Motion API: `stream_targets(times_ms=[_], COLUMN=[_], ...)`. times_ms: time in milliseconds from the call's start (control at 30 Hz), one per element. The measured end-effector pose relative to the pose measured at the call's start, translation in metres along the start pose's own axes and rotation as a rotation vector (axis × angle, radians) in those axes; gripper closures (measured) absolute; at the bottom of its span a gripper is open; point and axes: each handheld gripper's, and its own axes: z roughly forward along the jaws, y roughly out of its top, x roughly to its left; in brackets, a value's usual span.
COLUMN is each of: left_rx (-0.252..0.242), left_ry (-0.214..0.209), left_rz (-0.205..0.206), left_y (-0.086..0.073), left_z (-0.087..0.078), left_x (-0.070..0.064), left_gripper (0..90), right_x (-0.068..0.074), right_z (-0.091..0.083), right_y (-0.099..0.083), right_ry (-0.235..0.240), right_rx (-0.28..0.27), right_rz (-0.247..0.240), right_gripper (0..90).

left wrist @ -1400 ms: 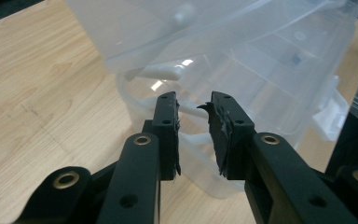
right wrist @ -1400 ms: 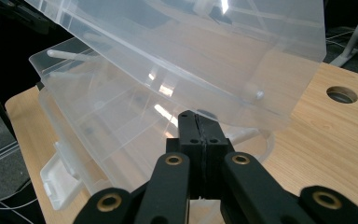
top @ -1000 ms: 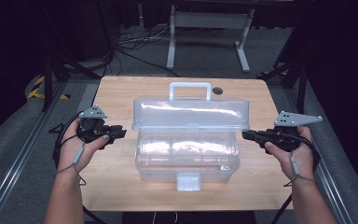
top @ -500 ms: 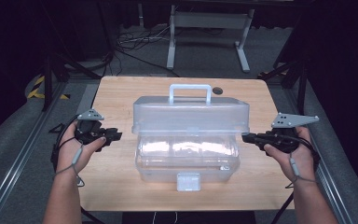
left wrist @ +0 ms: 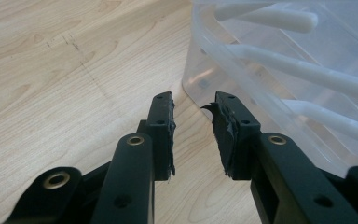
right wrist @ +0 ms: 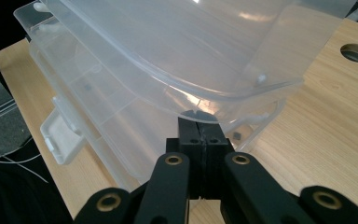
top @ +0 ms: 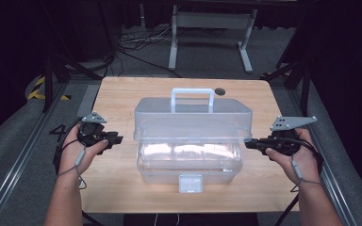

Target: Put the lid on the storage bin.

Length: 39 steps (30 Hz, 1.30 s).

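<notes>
From above, the clear box (top: 188, 155) sits mid-table (top: 122, 94), lid (top: 193, 120) raised. At nine o'clock, the left gripper (top: 118, 139); in its view, jaws spread, box (left wrist: 279, 70) at two o'clock. Right gripper (right wrist: 201, 125): jaws pressed together under the lid's (right wrist: 191, 46) edge.

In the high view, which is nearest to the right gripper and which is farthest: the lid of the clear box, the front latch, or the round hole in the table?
From the right gripper:
1. The lid, its right edge right at the jaw tips.
2. The front latch, lower left, at the box's front middle.
3. The round hole, at the table's far edge, behind the handle.
</notes>
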Motion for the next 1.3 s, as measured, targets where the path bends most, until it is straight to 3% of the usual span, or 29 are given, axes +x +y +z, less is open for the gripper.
stream_targets(times_ms=[900, 1300], left_rx=[0.042, 0.056], left_ry=[-0.009, -0.018], left_rz=[-0.009, 0.002], left_y=[-0.004, -0.002], left_z=[0.011, 0.015], left_x=[0.003, 0.004], left_gripper=[66.7, 66.9], right_x=[0.006, 0.008], right_z=[0.006, 0.01], right_y=[-0.002, -0.005], right_ry=[0.002, 0.019], right_rx=[0.189, 0.23], right_rz=[-0.065, -0.089], right_gripper=[90.0, 90.0])
